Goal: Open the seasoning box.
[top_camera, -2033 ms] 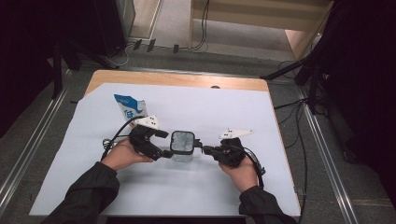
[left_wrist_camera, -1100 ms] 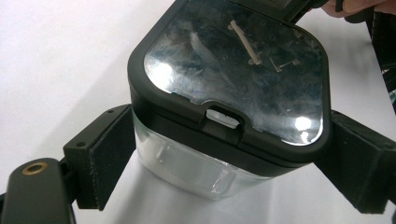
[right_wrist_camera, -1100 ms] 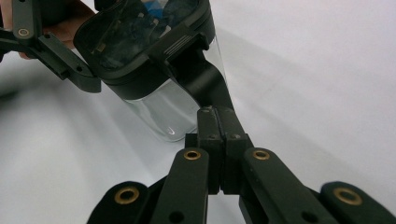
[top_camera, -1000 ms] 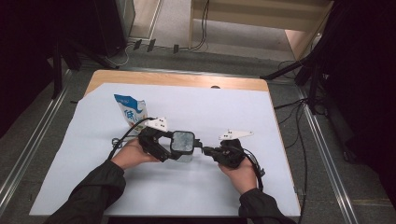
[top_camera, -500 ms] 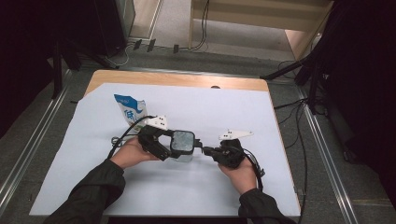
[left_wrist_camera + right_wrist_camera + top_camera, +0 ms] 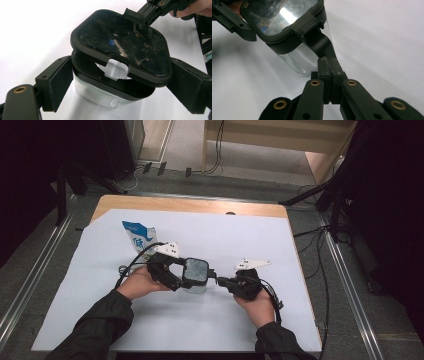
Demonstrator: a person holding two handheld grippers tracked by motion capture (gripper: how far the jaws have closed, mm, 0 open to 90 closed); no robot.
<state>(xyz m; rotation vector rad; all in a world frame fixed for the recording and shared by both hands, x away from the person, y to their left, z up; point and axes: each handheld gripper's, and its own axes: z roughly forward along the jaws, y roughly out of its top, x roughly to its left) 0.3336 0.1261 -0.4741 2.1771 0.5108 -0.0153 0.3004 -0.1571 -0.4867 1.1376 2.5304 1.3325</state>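
Left hand-held gripper (image 6: 184, 276) clamps the clear container (image 6: 196, 287) at mid-counter (image 6: 250, 240) while the right hand-held gripper (image 6: 218, 281), pinched closed on the lid's latch (image 6: 315, 41), pries the black lid (image 6: 120, 42) open; next, probably lift it clear.

Clear container (image 6: 194, 287), black lid (image 6: 195, 271), white table cover (image 6: 225, 240).

sleeves (image 6: 95, 330): dark, long, worn to both wrists
left gripper (image 6: 120, 82): matte black, flat foam-faced jaws, brass-ringed screw hole at 8 o'clock
right gripper (image 6: 327, 61): black linked arms, four brass-ringed pivots
plates: pale, three-cornered
cables: black, looped
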